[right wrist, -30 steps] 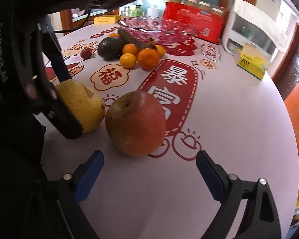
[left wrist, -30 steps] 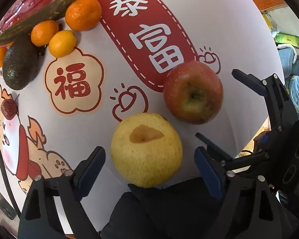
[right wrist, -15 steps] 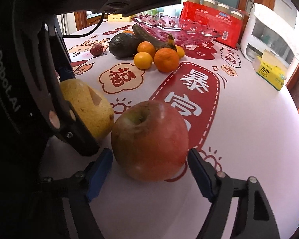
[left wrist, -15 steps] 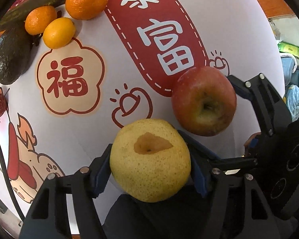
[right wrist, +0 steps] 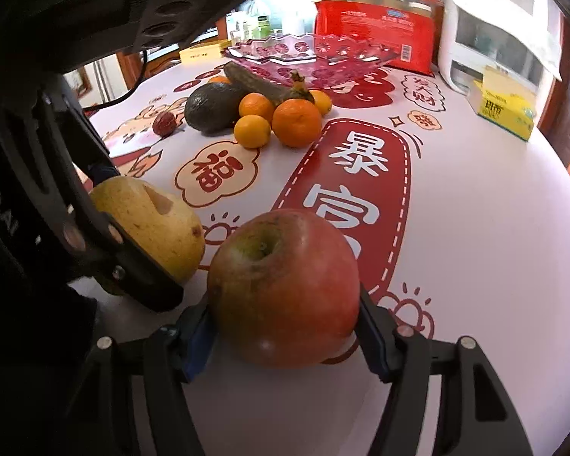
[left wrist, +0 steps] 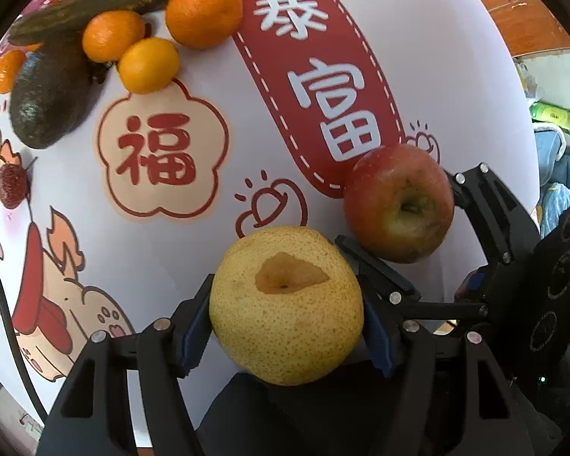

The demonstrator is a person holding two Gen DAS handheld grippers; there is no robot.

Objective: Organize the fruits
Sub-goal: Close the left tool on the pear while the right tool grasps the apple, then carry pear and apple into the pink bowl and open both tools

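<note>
My left gripper [left wrist: 285, 326] is shut on a yellow pear [left wrist: 287, 306], its blue pads pressed on both sides. My right gripper [right wrist: 285, 334] is shut on a red apple [right wrist: 285, 288]; the apple also shows in the left wrist view [left wrist: 399, 201], with the right gripper's fingers on either side. The pear [right wrist: 152, 228] sits left of the apple in the right wrist view, partly hidden by the left gripper's finger. A pink glass fruit bowl [right wrist: 307, 57] stands at the far side of the table.
Farther off lie an avocado [right wrist: 212, 106], several oranges [right wrist: 296, 121], a dark banana [right wrist: 262, 83] and a red date [right wrist: 164, 123]. Behind stand a red box [right wrist: 376, 34], a white appliance [right wrist: 490, 41] and a yellow box [right wrist: 505, 106].
Both grippers moved forward and closed: the left one onto the pear, the right one onto the apple. Both were open around the fruits a second ago.
</note>
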